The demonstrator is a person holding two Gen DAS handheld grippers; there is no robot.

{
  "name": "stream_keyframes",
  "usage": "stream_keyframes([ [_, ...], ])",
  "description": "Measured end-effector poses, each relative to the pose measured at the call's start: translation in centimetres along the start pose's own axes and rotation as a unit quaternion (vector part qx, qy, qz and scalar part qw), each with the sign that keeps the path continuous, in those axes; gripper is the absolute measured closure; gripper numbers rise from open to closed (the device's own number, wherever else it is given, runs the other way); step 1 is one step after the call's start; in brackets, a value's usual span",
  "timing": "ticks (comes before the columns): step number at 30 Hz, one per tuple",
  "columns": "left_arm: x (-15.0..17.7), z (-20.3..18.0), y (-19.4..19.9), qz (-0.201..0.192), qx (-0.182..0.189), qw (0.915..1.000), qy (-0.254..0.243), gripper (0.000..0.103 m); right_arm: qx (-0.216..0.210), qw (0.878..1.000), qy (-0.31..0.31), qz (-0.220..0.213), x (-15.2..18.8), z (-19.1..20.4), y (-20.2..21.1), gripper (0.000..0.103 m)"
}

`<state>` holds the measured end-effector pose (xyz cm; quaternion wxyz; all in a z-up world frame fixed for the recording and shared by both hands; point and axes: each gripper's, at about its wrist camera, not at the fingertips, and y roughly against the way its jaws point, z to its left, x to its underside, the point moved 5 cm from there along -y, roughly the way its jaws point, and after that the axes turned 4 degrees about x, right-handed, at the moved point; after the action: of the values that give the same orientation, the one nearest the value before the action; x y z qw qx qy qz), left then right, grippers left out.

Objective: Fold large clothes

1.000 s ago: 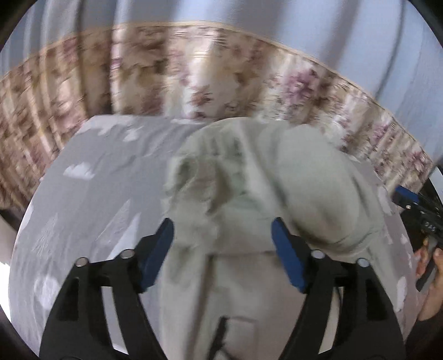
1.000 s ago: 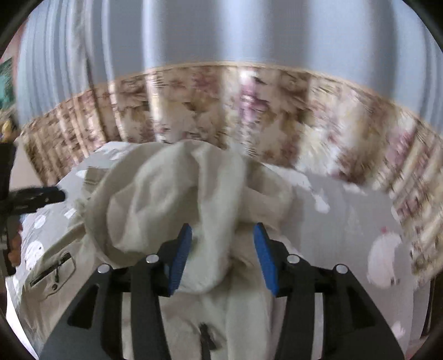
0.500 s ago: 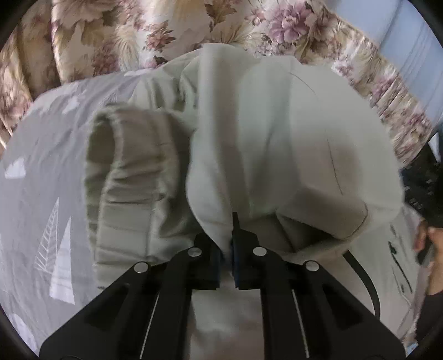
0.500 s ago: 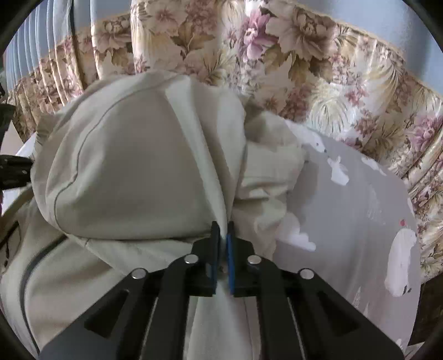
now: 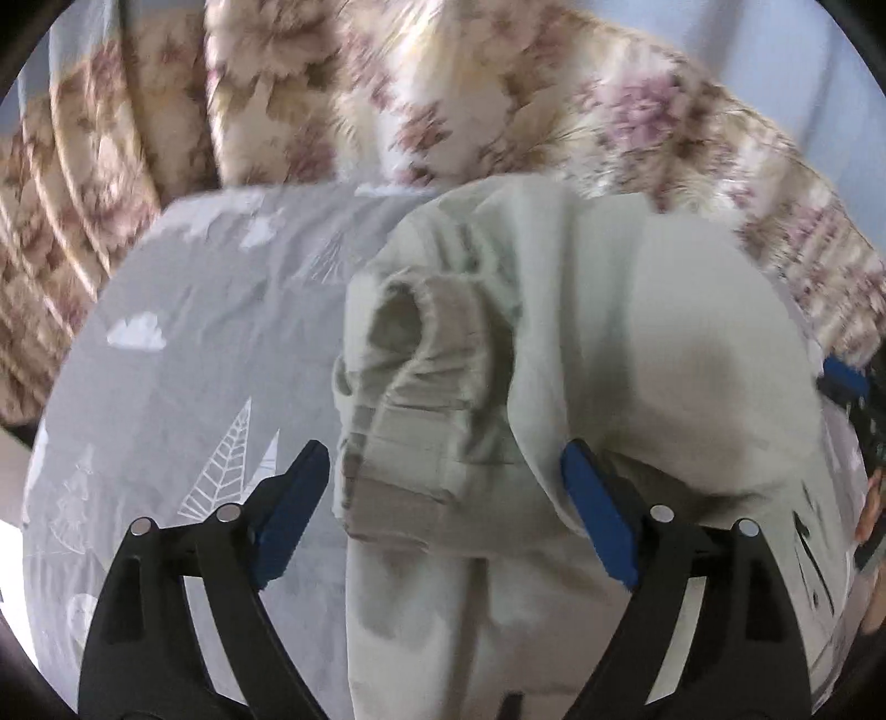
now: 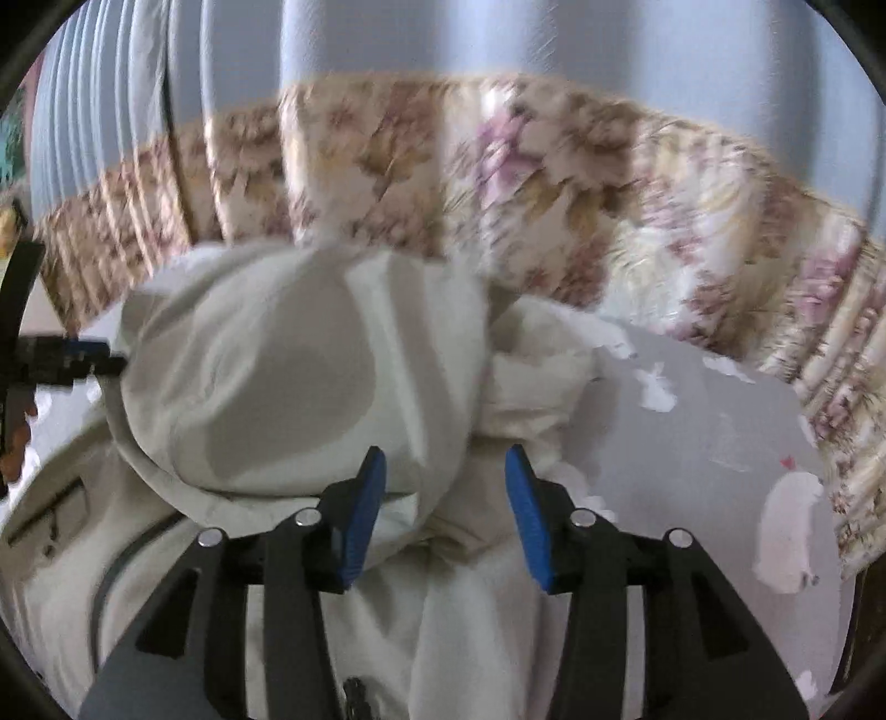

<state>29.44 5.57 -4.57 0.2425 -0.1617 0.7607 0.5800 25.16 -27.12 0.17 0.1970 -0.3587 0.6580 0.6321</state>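
A pale beige jacket [image 5: 609,360] lies bunched on a grey printed bedsheet [image 5: 210,343]. Its ribbed cuff [image 5: 421,421] is folded onto the body, just ahead of my left gripper [image 5: 443,498], which is open and empty, fingers on either side of the cuff. In the right wrist view the jacket's rounded hood [image 6: 288,376] is heaped ahead of my right gripper [image 6: 446,509], which is open and empty over a fabric fold. A zip pocket [image 6: 52,515] shows at the lower left.
A floral curtain [image 5: 443,99] hangs behind the bed, with a blue-grey curtain [image 6: 554,39] above it. The sheet [image 6: 720,443] lies bare right of the jacket. The other gripper and hand show at each view's edge [image 6: 44,360].
Half a second ago both grippers were shut on jacket folds. Both have since opened, let the fabric go and drawn back a little. The jacket rests on the bed.
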Motion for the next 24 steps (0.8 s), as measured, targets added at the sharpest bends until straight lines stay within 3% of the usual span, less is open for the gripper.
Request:
stream_keyframes([
  [3,0.5,0.9,-2.2,0.025,-0.01,0.9996,0.007,0.017,0.031,0.998,0.042,0.042,1.1,0.5,-3.6,0.059],
  [8,0.7,1.6,-2.8,0.034,0.028,0.9982,0.041,0.02,0.028,0.998,0.028,0.041,0.9,-0.2,-3.2,0.055],
  [11,0.8,1.2,0.2,-0.006,0.035,0.9991,0.024,0.018,0.006,1.0,-0.01,0.006,1.0,-1.3,0.3,0.048],
  [12,1.1,1.1,1.7,-0.026,0.022,0.9993,0.014,0.01,0.003,1.0,-0.025,-0.006,1.3,-1.8,1.4,0.039],
  [14,1.9,1.2,4.1,-0.059,-0.009,0.9982,0.006,0.003,0.015,0.998,-0.054,-0.041,2.4,-2.8,4.1,0.028],
  [16,3.6,0.9,6.6,-0.083,-0.003,0.9965,-0.002,0.003,0.029,0.995,-0.072,-0.067,3.6,-3.1,6.5,0.025],
  [18,5.4,0.7,8.2,-0.094,0.003,0.9955,-0.001,0.003,0.044,0.991,-0.092,-0.09,5.1,-3.1,9.1,0.006],
  [24,10.9,0.2,10.1,-0.112,0.007,0.9935,0.017,0.003,0.098,0.974,-0.142,-0.145,8.5,-3.0,13.1,0.003],
])
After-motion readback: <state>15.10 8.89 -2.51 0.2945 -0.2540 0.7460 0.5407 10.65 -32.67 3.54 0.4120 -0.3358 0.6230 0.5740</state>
